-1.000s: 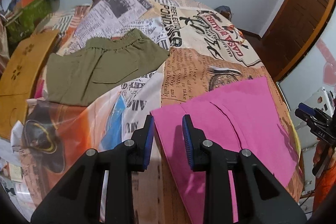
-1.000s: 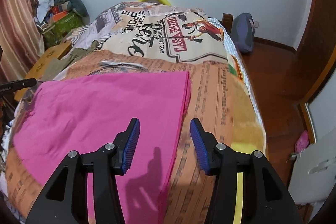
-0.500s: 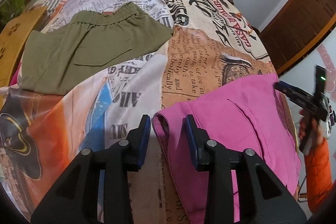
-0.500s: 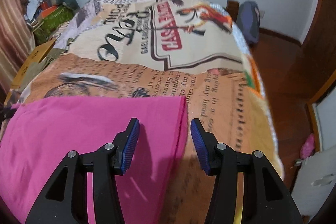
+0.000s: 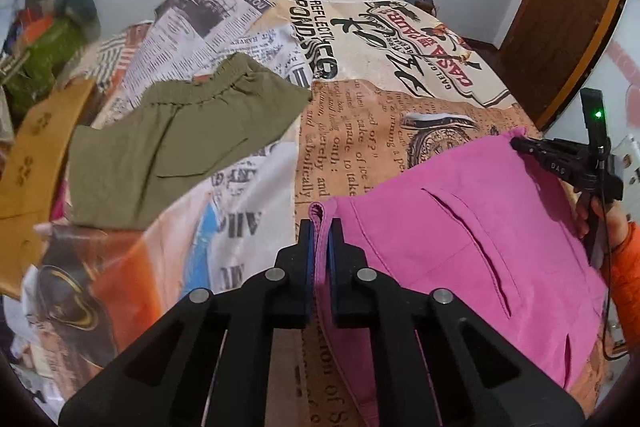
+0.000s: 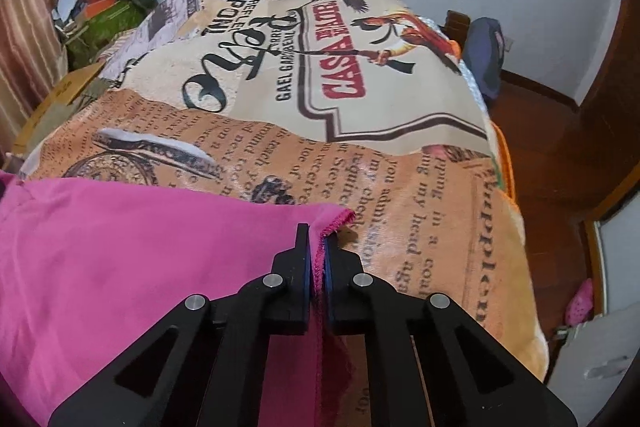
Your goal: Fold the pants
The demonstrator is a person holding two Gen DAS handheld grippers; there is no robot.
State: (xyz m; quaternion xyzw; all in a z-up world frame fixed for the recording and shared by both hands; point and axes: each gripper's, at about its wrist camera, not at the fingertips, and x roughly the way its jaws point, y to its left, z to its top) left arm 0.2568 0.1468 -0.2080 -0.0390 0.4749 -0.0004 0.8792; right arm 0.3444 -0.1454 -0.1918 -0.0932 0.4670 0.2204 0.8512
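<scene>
Pink pants (image 5: 460,227) lie flat on the near part of a bed with a newspaper-print cover (image 5: 360,131). My left gripper (image 5: 319,227) is shut on the pants' left corner, where the waistband edge sticks up between the blue pads. My right gripper (image 6: 316,235) is shut on the pants' right hem corner (image 6: 340,217), which is lifted slightly off the cover. The right gripper also shows in the left wrist view (image 5: 520,145), at the far right edge of the pink pants (image 6: 140,247).
Folded olive-green pants (image 5: 180,143) lie on the bed's left side. A cardboard box (image 5: 32,151) and a pile of clutter (image 5: 44,39) stand left of the bed. A wooden door (image 5: 560,27) and wood floor (image 6: 540,155) are to the right.
Both grippers moved down onto the pink pants and shut on their corners; they were open a second ago. The left corner is now pinched and raised.
</scene>
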